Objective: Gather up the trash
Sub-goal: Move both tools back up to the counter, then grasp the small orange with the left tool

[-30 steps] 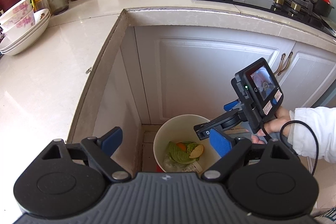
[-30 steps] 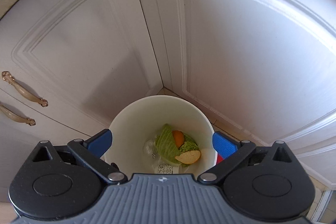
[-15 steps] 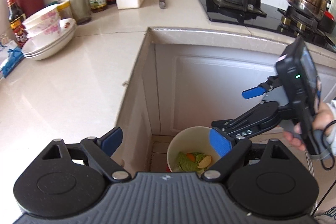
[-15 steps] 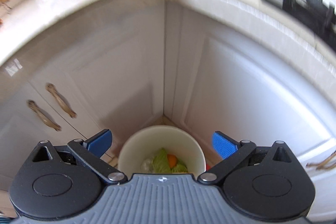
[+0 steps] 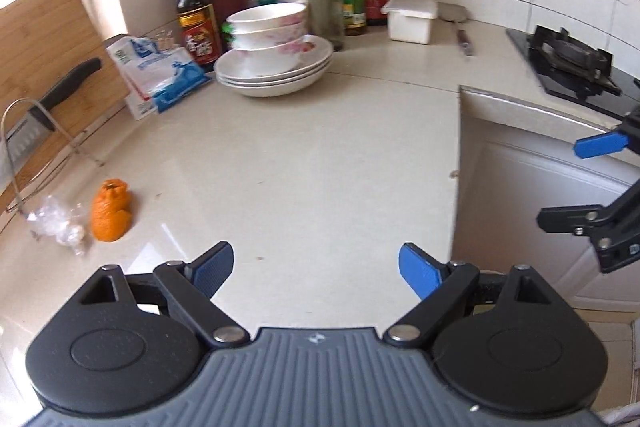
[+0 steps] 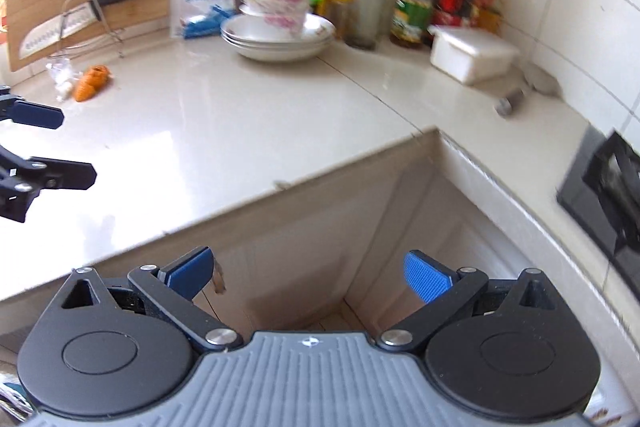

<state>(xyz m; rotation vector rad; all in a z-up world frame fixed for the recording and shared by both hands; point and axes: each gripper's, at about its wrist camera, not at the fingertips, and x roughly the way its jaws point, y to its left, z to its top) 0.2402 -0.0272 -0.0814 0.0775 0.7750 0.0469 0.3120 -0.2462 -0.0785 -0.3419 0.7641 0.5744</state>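
Note:
An orange peel [image 5: 110,215] lies on the cream counter at the left, next to a crumpled clear plastic wrapper [image 5: 58,226]. Both also show in the right wrist view, the peel [image 6: 92,82] and the wrapper [image 6: 62,75] far left. My left gripper [image 5: 316,269] is open and empty above the counter, to the right of the peel. My right gripper [image 6: 310,273] is open and empty over the cabinet corner, off the counter's edge. The trash bin is out of view.
Stacked bowls and plates [image 5: 274,57], a blue-white bag [image 5: 158,75], sauce bottles [image 5: 196,23], a white box [image 5: 410,17] and a knife block stand at the back. A cleaver on a wire rack [image 5: 28,131] leans by a wooden board. A gas stove [image 5: 568,61] is right.
Both grippers rose from the white bin on the floor up to counter height. The bin dropped out of view; the peel and wrapper came into view.

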